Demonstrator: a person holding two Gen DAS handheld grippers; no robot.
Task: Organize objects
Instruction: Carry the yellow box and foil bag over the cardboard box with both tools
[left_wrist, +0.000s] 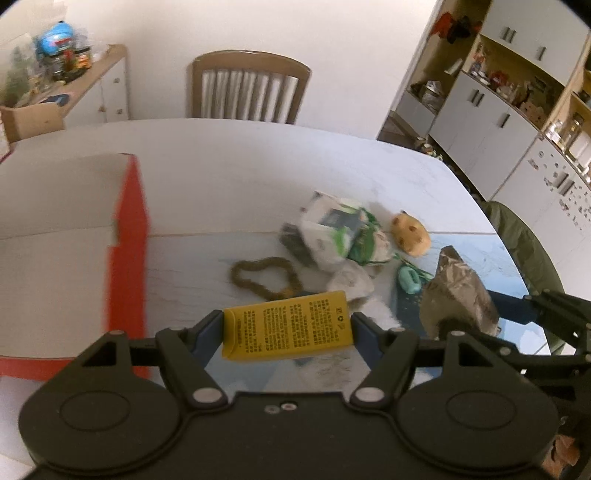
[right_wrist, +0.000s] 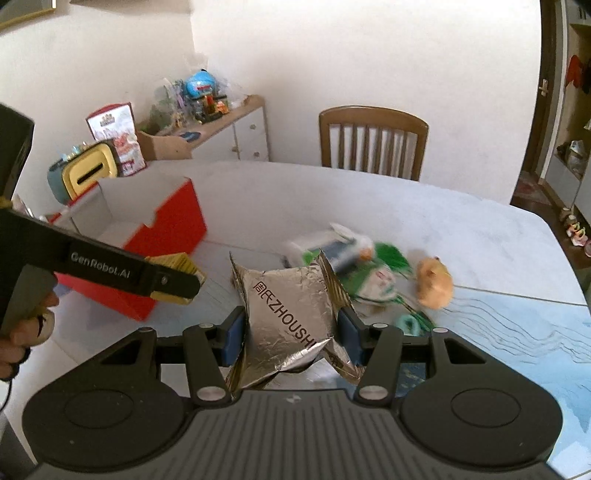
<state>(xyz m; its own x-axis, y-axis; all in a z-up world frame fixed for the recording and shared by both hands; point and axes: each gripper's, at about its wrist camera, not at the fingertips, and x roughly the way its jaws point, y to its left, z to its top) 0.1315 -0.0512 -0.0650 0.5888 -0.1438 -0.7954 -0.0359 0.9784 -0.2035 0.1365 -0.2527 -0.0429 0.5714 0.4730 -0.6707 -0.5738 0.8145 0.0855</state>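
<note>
My left gripper (left_wrist: 287, 326) is shut on a yellow printed box (left_wrist: 286, 325), held crosswise above the table beside the red carton. In the right wrist view the same left gripper (right_wrist: 181, 278) shows from the side with the yellow box (right_wrist: 177, 266) in it. My right gripper (right_wrist: 291, 332) is shut on a crinkled silver foil pouch (right_wrist: 286, 314); that foil pouch (left_wrist: 456, 291) also appears at the right of the left wrist view. The open red carton (left_wrist: 127, 240) (right_wrist: 162, 229) with a white inside sits on the left of the table.
A heap lies mid-table: white-and-green packets (left_wrist: 332, 236) (right_wrist: 354, 269), an orange plush toy (left_wrist: 410, 234) (right_wrist: 434, 282), a braided brown loop (left_wrist: 264, 280), a teal item (left_wrist: 408, 278). A wooden chair (left_wrist: 249, 88) stands behind the white table (left_wrist: 240, 155). A hand (right_wrist: 22, 325) holds the left tool.
</note>
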